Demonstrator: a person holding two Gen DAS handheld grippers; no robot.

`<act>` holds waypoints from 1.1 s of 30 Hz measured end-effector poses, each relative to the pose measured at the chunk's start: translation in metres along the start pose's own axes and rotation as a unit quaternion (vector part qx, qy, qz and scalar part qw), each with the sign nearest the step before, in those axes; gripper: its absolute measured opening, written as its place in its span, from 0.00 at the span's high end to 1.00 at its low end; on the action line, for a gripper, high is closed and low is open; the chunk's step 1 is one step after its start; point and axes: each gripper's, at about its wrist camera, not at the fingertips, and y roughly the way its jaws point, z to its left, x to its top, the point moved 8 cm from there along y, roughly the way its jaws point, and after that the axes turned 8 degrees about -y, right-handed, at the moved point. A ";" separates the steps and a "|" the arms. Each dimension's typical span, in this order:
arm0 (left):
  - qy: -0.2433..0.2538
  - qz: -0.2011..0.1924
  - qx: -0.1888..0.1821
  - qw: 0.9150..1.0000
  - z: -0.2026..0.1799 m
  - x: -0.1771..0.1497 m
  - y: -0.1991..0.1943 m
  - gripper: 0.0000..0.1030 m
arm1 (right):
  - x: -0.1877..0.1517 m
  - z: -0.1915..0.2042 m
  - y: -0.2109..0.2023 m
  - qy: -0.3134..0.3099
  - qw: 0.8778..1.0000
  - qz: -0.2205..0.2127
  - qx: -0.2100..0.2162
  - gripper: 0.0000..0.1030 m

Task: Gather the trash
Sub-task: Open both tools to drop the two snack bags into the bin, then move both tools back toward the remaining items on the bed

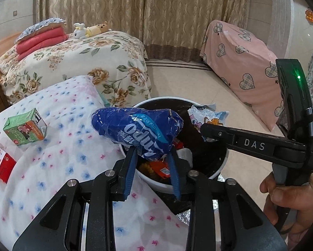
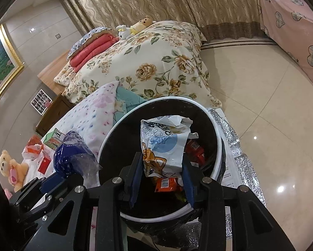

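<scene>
My left gripper [image 1: 151, 156] is shut on a blue plastic tissue wrapper [image 1: 135, 129] and holds it over the near rim of a black bin with a white rim [image 1: 221, 165]. My right gripper [image 2: 162, 165] is shut on a white snack bag with a cartoon tiger [image 2: 164, 144] and holds it over the open bin [image 2: 217, 133]. Orange and red wrappers [image 2: 167, 184] lie inside the bin. The blue wrapper also shows at the left of the right wrist view [image 2: 70, 156]. The snack bag shows in the left wrist view [image 1: 208, 117].
A green drink carton [image 1: 24, 127] and a red-and-white box [image 1: 1, 161] lie on the flowered white cover [image 1: 62, 167] left of the bin. A floral bed [image 1: 83, 62] stands behind. A pink covered piece [image 1: 240, 67] stands right. A teddy bear [image 2: 10, 167] sits far left.
</scene>
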 end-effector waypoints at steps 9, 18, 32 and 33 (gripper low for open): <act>-0.024 -0.003 0.008 1.000 0.011 -0.003 -0.010 0.49 | 0.001 -0.003 -0.003 0.009 1.000 -0.004 -0.001 0.38; -0.068 0.001 0.026 0.997 0.047 -0.019 -0.025 0.44 | -0.005 0.008 -0.003 0.011 1.000 0.000 0.009 0.27; -0.135 -0.011 0.074 0.988 0.120 -0.046 -0.059 0.36 | -0.014 0.067 0.002 -0.017 0.999 0.009 0.043 0.20; -0.139 -0.011 0.076 0.987 0.124 -0.047 -0.060 0.36 | -0.015 0.071 0.003 -0.020 0.999 0.010 0.046 0.20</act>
